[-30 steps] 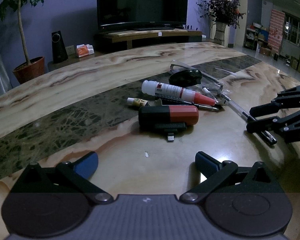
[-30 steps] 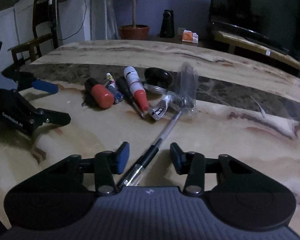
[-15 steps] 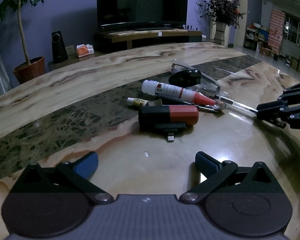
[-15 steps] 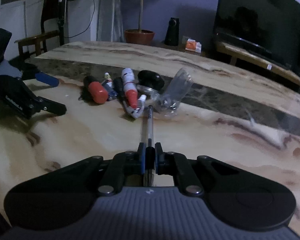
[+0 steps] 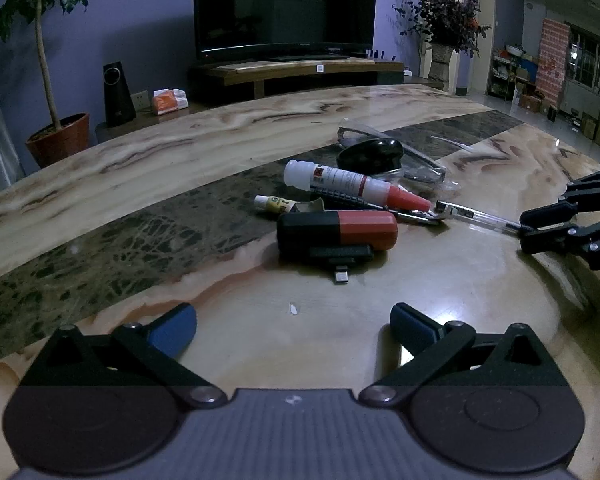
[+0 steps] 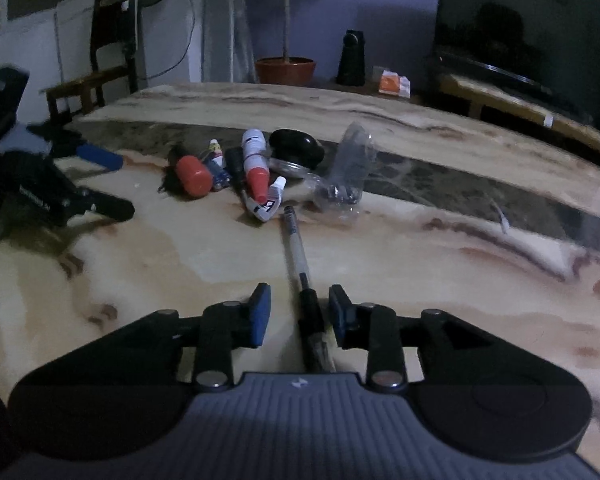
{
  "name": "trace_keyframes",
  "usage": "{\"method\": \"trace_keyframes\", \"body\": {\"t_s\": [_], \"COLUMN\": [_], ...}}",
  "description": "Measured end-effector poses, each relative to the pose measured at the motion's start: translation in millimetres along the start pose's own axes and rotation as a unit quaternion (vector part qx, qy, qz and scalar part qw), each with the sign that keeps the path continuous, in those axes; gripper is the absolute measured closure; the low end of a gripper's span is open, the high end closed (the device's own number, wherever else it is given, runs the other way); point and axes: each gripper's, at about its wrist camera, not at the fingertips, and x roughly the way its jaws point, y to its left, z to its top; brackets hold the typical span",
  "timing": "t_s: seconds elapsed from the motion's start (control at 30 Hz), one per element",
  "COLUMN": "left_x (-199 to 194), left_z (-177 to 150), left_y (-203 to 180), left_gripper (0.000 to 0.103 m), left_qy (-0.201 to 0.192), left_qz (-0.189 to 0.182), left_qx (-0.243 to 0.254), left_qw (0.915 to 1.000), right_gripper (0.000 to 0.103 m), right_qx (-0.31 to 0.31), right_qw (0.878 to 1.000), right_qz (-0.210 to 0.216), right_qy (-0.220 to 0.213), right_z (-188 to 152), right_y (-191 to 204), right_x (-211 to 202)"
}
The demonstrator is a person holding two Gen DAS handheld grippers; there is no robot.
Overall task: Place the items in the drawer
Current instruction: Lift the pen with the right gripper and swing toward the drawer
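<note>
A pile of small items lies on the marble table (image 5: 140, 168): a black-and-red power bank (image 5: 336, 230), a white glue bottle with a red tip (image 5: 352, 184), a small white tube (image 5: 274, 203), a black round case (image 5: 370, 154) and a clear plastic bag (image 6: 350, 168). A clear pen (image 6: 296, 248) lies on the table between my right gripper's (image 6: 300, 312) open jaws. It also shows in the left wrist view (image 5: 476, 216). My left gripper (image 5: 292, 324) is open and empty, just short of the power bank. No drawer is in view.
A TV on a low wooden stand (image 5: 296, 68), a speaker (image 5: 118, 92), a potted tree (image 5: 58, 136) and a flower vase (image 5: 440, 56) stand beyond the table. A wooden chair (image 6: 96, 60) stands at the table's far end in the right wrist view.
My right gripper closed on the pen half a second ago and has now opened again. The pen lies loose between its jaws, swung to point at the pile. The left gripper has not moved.
</note>
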Motion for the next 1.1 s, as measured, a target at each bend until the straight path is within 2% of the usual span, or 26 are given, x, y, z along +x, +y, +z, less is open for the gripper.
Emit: {"method": "trace_keyframes", "body": {"t_s": [0.03,0.2,0.47,0.57,0.77,0.9,1.1], "left_x": [0.0,0.0,0.0,0.0,0.0,0.0,0.0], "left_z": [0.0,0.0,0.0,0.0,0.0,0.0,0.0], "left_y": [0.0,0.0,0.0,0.0,0.0,0.0,0.0], "left_gripper": [0.000,0.000,0.000,0.000,0.000,0.000,0.000], "left_qy": [0.000,0.000,0.000,0.000,0.000,0.000,0.000], "left_qz": [0.000,0.000,0.000,0.000,0.000,0.000,0.000], "left_qx": [0.000,0.000,0.000,0.000,0.000,0.000,0.000], "left_qw": [1.0000,1.0000,1.0000,1.0000,1.0000,1.0000,1.0000], "right_gripper": [0.092,0.093,0.093,0.093,0.093,0.093,0.093], "right_qx": [-0.008,-0.024,0.001,0.015,0.039,0.055,0.042], "right_qw": [1.000,0.999,0.999,0.998,0.992,0.986,0.976], "right_qz": [0.002,-0.013,0.006,0.027,0.102,0.138,0.203], "right_qy": [-0.005,-0.018,-0.049,-0.055,-0.062,-0.070,-0.066], "right_z": [-1.5,-3.9,-2.9,-5.3,-13.3,-22.8,-47.4], "right_y": [2.4,7.6,1.8,1.0,0.1,-6.2,2.1], "right_x": [-0.4,-3.9,-27.5,-37.8,-65.0,-85.9,-115.9]}}
